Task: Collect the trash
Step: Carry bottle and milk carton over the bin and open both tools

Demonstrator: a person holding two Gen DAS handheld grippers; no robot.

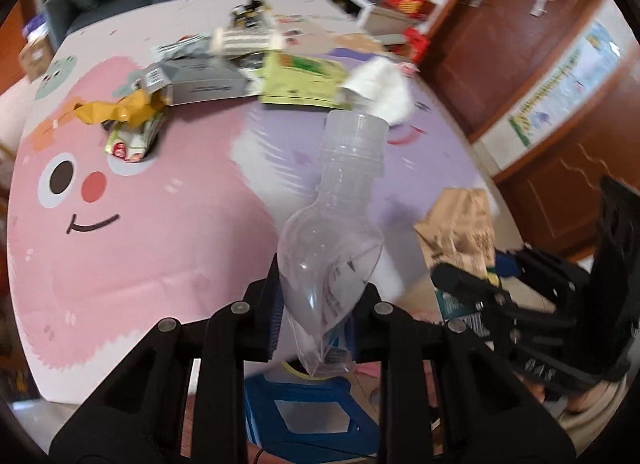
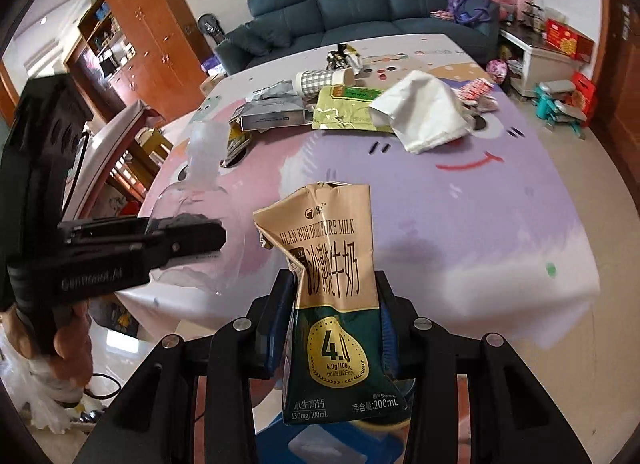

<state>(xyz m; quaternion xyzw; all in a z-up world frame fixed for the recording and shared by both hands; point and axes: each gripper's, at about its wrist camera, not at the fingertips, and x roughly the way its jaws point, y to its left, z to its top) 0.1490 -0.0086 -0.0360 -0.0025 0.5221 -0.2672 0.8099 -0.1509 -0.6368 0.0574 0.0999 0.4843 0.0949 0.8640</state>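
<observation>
The left gripper (image 1: 316, 304) has its jaws clamped on a crushed clear bottle (image 1: 340, 219), the right gripper (image 2: 336, 312) on a flattened milk carton (image 2: 332, 284), both lifted off the near table (image 2: 460, 232) edge, probably for binning. More litter lies far across it.

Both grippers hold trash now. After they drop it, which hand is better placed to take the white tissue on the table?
Probably right. In the right wrist view the white tissue lies right of the milk carton; the left gripper, holding the clear bottle, is further left.
</observation>
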